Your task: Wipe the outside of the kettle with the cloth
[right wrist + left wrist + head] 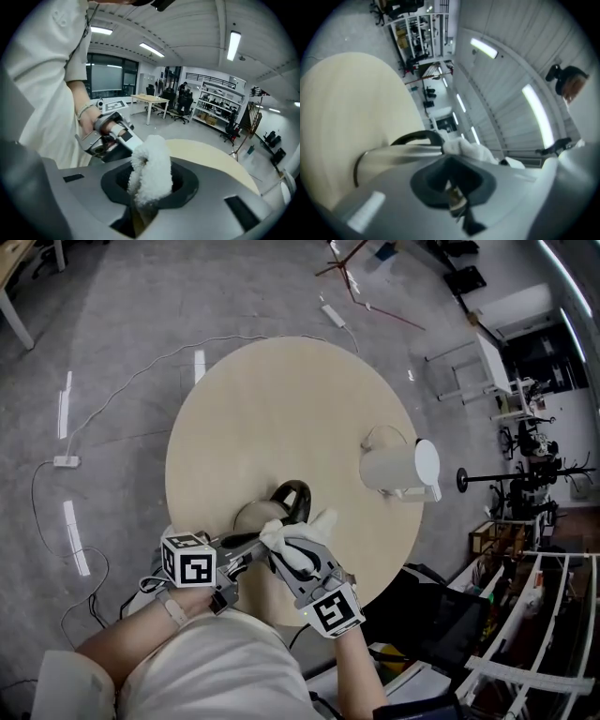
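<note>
The kettle (pixel 257 517) stands on the round desk (pixel 281 399), close to its near edge and directly in front of me. It has a steel body and a black loop handle (pixel 296 495) on the side facing away from me.

My right tool (pixel 291 555) is pinching the cloth (pixel 300 536). In the right gripper view the white, fluffy cloth (pixel 150 168) rises out of the tool's dark recess and covers the jaws, which are closed on its lower end. In the head view the cloth lies against the kettle's right side, just below the handle.

My left tool (pixel 251 542) reaches in from the left, and its tip meets the kettle's near side. In the left gripper view the steel body (pixel 389 157) and the black handle (pixel 415 136) run right up to the recess, with the cloth (pixel 471 150) just beyond them. The recess itself shows only a small brown piece and a dark wedge, so I cannot tell whether this tool is spread or pressed together.

The two tools sit just beside each other (the right gripper view shows the left tool (pixel 105 136) in my hand, close to the cloth).

A white jug (pixel 394 465) stands on the far right part of the desk, well apart from the kettle.
</note>
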Motion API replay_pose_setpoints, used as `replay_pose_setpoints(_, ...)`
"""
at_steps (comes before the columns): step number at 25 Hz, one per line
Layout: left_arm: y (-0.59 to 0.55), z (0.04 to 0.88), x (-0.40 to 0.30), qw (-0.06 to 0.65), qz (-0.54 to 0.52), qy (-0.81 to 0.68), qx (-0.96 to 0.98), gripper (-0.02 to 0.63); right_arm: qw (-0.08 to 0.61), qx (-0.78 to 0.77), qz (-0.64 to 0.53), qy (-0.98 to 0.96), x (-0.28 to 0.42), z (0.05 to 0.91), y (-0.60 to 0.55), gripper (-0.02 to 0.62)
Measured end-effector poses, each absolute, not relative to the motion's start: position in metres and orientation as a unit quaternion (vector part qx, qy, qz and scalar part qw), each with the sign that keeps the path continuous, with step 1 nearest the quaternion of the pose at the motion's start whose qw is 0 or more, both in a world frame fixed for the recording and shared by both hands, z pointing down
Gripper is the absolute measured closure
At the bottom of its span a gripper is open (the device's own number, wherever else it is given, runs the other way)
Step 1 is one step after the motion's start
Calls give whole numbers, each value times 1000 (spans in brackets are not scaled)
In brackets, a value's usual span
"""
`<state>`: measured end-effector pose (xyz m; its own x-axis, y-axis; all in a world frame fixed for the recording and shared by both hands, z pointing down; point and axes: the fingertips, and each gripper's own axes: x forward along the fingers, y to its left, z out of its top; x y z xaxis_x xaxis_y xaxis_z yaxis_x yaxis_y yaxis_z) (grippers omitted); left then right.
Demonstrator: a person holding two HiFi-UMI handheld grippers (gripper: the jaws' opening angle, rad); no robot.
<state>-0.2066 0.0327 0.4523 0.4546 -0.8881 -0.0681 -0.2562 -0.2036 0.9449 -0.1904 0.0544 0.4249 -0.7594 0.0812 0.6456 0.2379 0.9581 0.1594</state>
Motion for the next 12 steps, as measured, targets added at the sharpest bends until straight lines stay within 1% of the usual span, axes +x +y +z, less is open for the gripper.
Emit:
replay_pose_setpoints(1, 33, 456, -208, 490, -328, -409, 696, 609, 336, -104, -100, -931, -181, 430, 66, 520)
replay_pose_setpoints(2, 34, 462, -211, 499, -325, -415, 687, 619, 343, -129, -75, -927, -170, 438, 81, 520)
replay_pose_setpoints(4, 34, 469, -218, 509, -307, -431, 679, 620, 367, -170, -8, -915, -149, 455, 111, 520)
replay_pose_setpoints(5, 34, 466, -222, 502, -296, -439, 684, 620, 356, -166, 36, -919, -144, 452, 117, 520)
replay_pose_setpoints(6, 33, 458, -227, 486, -285, -449, 694, 620, 319, -137, 86, -934, -143, 439, 110, 520)
replay_pose_setpoints(7, 32, 448, -232, 466, -273, -458, 706, 620, 259, -85, 138, -952, -143, 417, 90, 520)
replay_pose_setpoints(9, 24, 429, -235, 432, -242, -471, 730, 619, 104, 61, 240, -963, -138, 377, 18, 520)
replay_pose_setpoints(10, 18, 426, -235, 422, -227, -476, 737, 618, 37, 129, 291, -947, -132, 373, -19, 520)
replay_pose_setpoints(11, 11, 425, -234, 419, -217, -480, 740, 618, -7, 173, 337, -925, -127, 381, -48, 520)
replay_pose_setpoints(12, 5, 428, -232, 421, -211, -482, 739, 618, -25, 192, 374, -907, -128, 398, -64, 520)
